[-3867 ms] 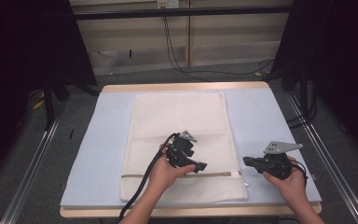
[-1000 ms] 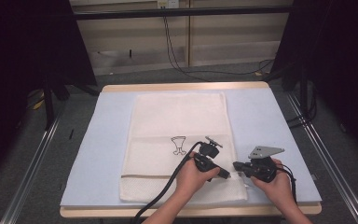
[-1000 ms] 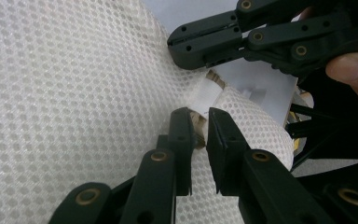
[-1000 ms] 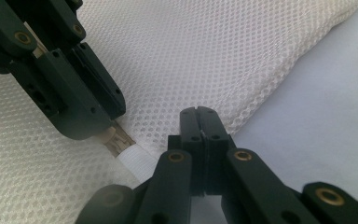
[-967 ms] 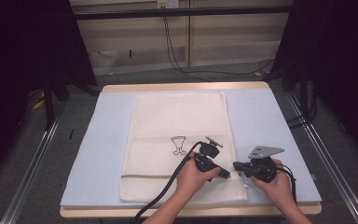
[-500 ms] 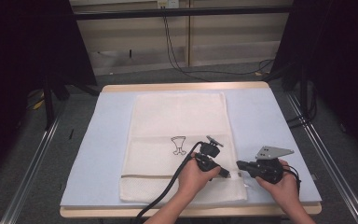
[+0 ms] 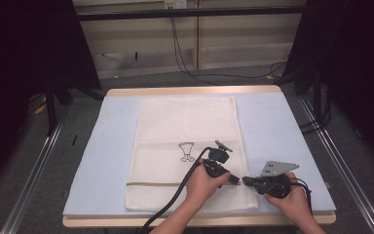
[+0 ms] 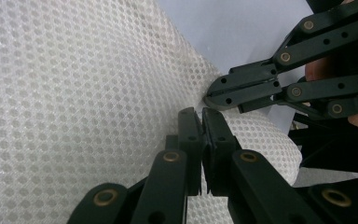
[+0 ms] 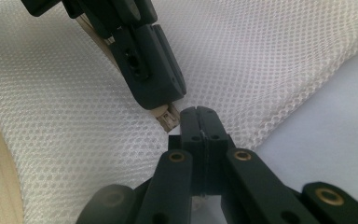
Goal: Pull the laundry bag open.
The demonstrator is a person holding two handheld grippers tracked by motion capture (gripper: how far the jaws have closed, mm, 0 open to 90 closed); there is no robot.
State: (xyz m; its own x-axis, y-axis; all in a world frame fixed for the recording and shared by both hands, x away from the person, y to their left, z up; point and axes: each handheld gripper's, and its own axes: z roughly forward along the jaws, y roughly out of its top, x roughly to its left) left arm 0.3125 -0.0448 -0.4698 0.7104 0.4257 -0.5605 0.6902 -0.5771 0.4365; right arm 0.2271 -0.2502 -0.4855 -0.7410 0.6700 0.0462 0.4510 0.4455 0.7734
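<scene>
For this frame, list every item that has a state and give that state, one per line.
Mesh bag: lying flat on the blue mat, near right corner pinched.
Left gripper: jaws closed on the mesh near that corner.
Right gripper: jaws closed at the bag's edge, beside the left one.

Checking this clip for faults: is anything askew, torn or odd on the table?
Nothing stands out. The mesh bag lies flat and square on the blue mat; the left gripper and right gripper pinch its near right corner.
</scene>
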